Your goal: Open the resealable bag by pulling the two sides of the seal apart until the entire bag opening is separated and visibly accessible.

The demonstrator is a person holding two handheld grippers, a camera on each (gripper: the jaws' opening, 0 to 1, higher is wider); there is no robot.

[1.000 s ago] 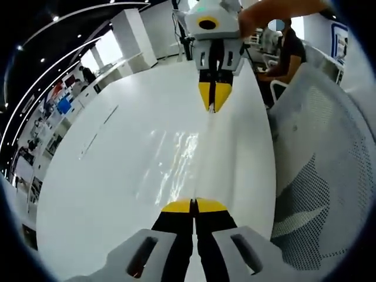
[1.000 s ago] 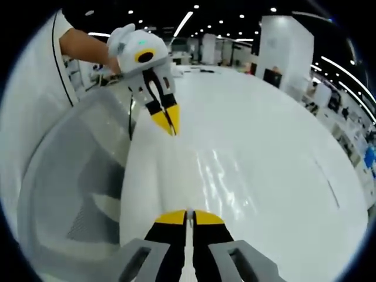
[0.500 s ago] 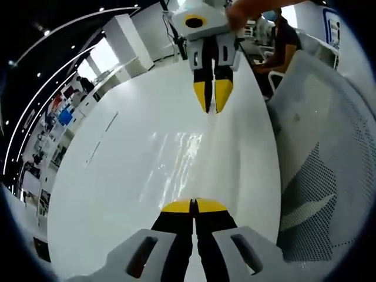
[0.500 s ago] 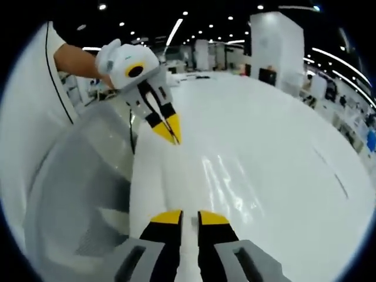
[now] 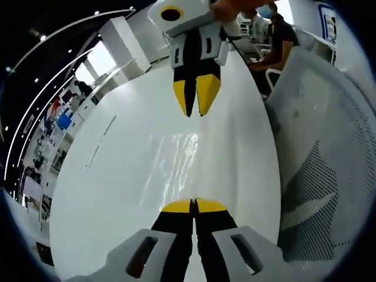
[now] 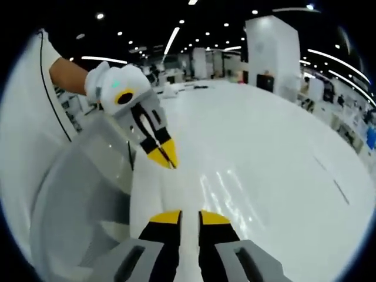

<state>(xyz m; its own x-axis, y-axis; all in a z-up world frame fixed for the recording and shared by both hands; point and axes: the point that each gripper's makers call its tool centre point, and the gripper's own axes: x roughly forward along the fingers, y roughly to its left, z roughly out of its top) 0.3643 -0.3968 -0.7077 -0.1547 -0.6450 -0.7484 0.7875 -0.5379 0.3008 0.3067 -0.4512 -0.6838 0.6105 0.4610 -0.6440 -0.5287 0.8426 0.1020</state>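
Since a second ago the right gripper (image 6: 189, 216) has parted narrowly, releasing the clear bag (image 5: 176, 155) on the white table (image 5: 106, 176); the left gripper (image 5: 194, 204) is pinching its near edge. The right should regrip one seal side.

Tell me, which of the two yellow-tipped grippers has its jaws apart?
The right gripper: a gap shows between its tips. The left gripper is pinched shut on the clear bag.
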